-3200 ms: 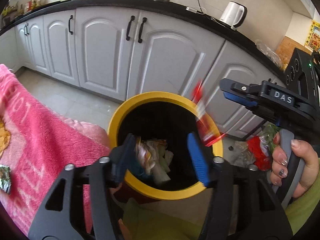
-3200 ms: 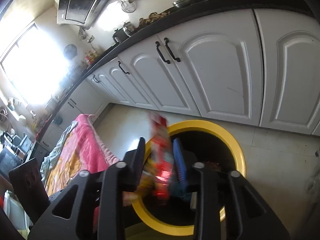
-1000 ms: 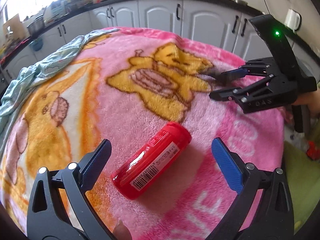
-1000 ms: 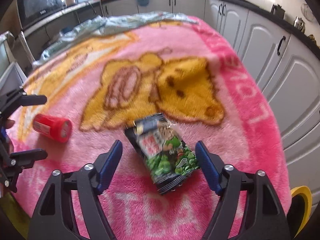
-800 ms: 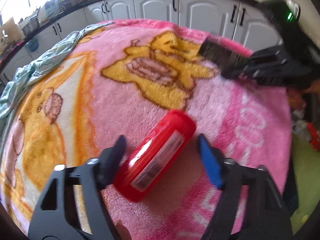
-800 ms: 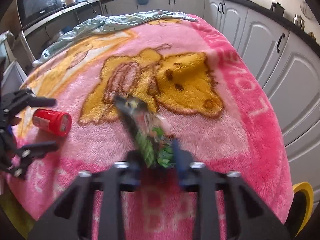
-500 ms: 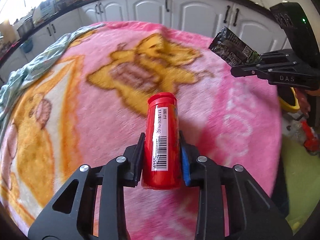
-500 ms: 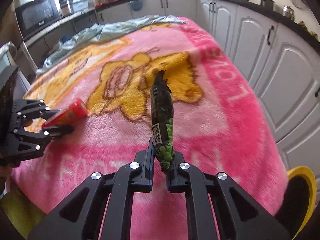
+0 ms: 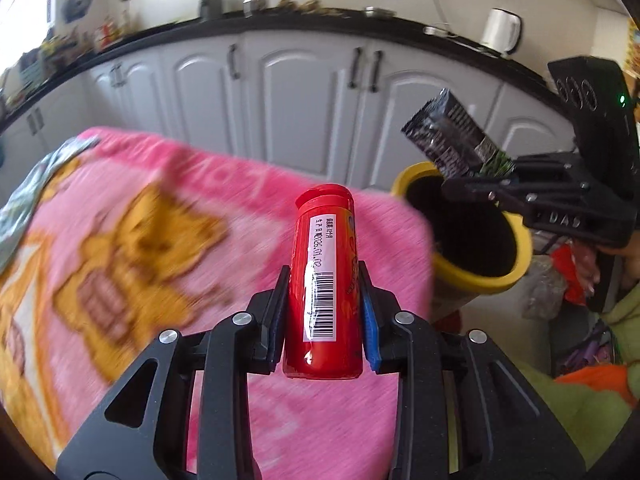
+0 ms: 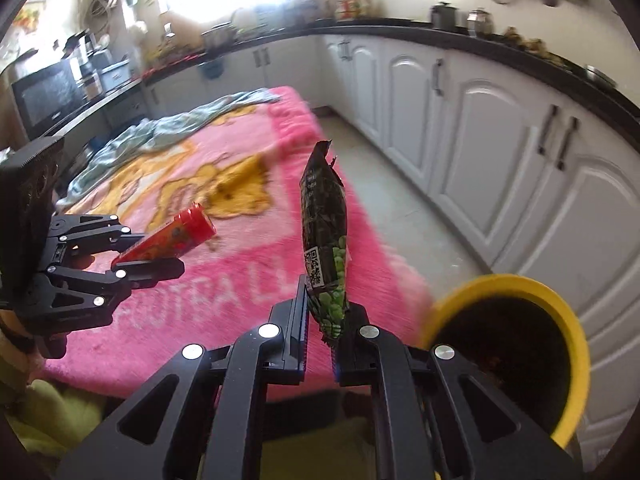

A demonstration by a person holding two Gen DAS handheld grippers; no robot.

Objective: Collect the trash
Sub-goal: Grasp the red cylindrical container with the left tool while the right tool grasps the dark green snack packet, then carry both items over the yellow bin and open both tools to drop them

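- At the left of the right wrist view, the left gripper has its fingers clenched on a red tube, lifted clear of the pink blanket; a second ago the tube lay on its side on that blanket with the fingers spread around it.
- In the left wrist view the tube stands upright between the fingers at frame centre, barcode facing the camera.
- Centre of the right wrist view: the right gripper grasps a green snack packet by its lower end, the packet standing up; a second ago it lay flat on the blanket.
- At the lower right of that view sits the yellow bin, beside the blanket's edge; in the left wrist view the packet hangs above the bin.
- Both pieces are picked up, so what is left seems to be dropping them in, the packet likely first.
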